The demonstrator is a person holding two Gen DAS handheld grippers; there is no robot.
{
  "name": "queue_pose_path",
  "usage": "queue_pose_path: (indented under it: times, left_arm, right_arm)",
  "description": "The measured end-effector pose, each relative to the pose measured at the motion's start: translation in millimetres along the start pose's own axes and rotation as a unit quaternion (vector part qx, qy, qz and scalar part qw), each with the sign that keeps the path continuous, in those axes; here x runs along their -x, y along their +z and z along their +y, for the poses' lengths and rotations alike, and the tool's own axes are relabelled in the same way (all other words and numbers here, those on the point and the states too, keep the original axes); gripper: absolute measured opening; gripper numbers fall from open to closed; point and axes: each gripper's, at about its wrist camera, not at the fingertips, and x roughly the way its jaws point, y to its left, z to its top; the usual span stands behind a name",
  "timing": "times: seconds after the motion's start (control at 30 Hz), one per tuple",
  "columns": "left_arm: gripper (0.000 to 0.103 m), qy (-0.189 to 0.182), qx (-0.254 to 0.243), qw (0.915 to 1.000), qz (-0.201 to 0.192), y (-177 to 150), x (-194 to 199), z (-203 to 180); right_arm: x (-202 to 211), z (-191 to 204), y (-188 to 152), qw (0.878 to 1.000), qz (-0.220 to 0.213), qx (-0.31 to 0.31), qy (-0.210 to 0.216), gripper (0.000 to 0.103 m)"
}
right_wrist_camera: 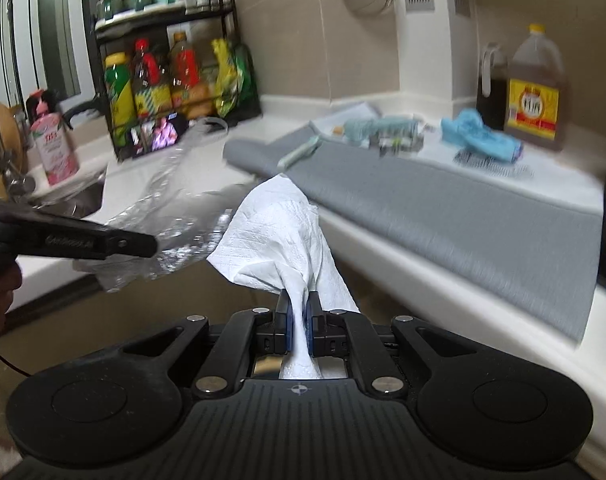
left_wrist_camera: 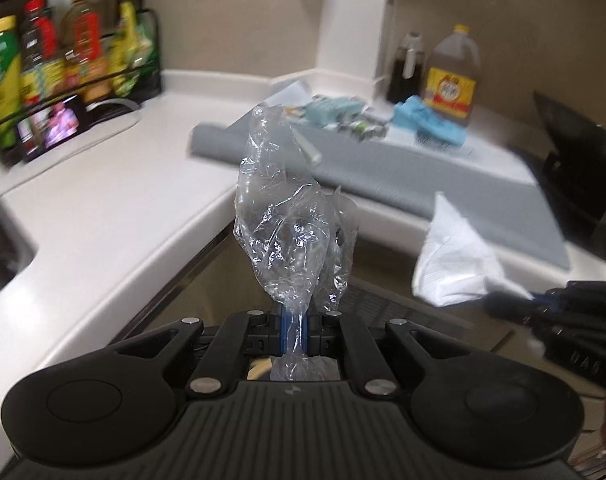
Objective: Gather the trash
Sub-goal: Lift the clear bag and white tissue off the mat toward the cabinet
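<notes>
Beside the counter (right_wrist_camera: 383, 248), grippers pinch plastic wrap (left_wrist_camera: 287, 216) and tissue (right_wrist_camera: 279, 236).

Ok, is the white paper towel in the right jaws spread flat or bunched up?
Bunched up: the paper towel is pinched into a narrow neck in the shut right gripper, fanning out crumpled above.

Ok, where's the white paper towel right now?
The white paper towel is pinched in the right tongs, held off the counter's front edge, beside the clear plastic wrap in the left tongs.
</notes>
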Motion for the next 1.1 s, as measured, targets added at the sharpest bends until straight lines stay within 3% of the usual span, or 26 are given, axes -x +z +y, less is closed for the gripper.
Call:
queue_pose_path:
  times: [0.1,0.3,1.1]
  left_arm:
    - [0.007,0.021,-0.003,0.9998,-0.005,-23,12,4]
    - [0.007,0.023,0.011,0.9996,0.007,-46,22,6]
    - [0.007,0.028,0.006,0.9995,-0.011,-51,35,4]
  right_arm:
    - [0,9,-13,1.0,0.014,-0.006,0.009,0.007]
    - [1,30,-25,0.999,0.026,0.02,0.025,0.007]
    - [2,36,-22,0.998,0.029,0.046,0.027,0.007]
